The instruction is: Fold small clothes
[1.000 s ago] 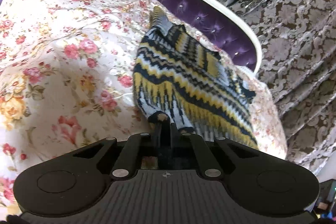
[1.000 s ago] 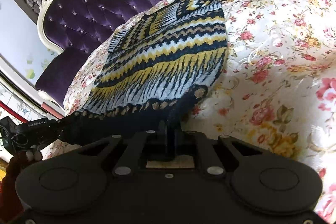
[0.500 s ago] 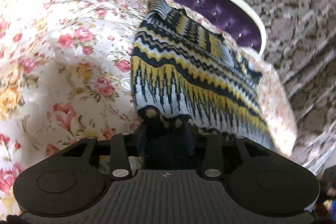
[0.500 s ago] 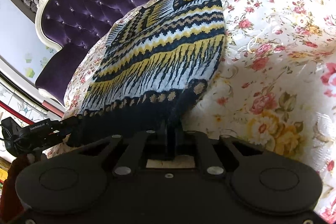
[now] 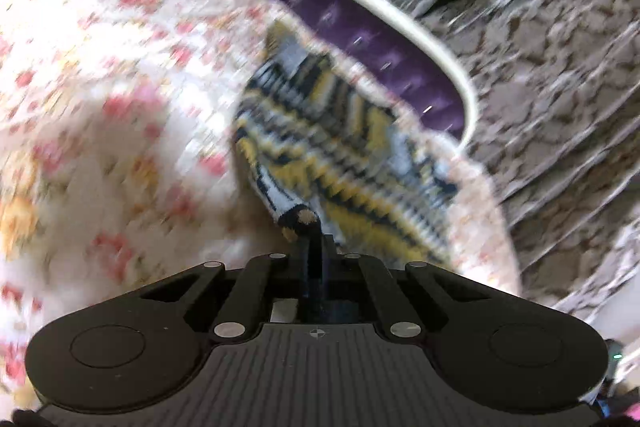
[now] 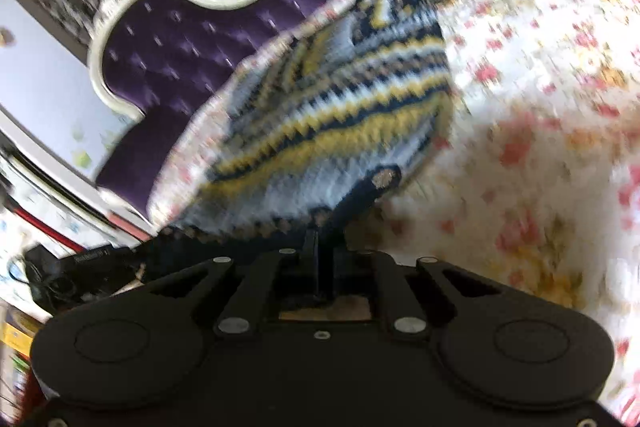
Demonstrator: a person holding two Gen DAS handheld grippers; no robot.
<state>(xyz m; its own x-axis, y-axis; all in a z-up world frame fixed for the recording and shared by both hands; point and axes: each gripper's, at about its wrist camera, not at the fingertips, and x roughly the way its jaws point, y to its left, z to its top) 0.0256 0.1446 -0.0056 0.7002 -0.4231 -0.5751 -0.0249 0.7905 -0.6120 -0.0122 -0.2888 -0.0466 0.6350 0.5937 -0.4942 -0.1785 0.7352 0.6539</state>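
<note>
On the floral bedspread (image 6: 540, 75) the knit sweater (image 6: 340, 99) stretches headboard-ward (image 6: 168, 43) — left gripper (image 5: 316, 247) and right gripper (image 6: 320, 247) each clamp its dark hem.

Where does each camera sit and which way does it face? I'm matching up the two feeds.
Left wrist: on the left hand-held gripper, looking along its shut fingers at the knit sweater on the floral bedspread, headboard beyond.
Right wrist: on the right hand-held gripper, pinching the sweater's dark hem; the left unit shows at lower left.
Shared: sweater, bedspread, headboard.
</note>
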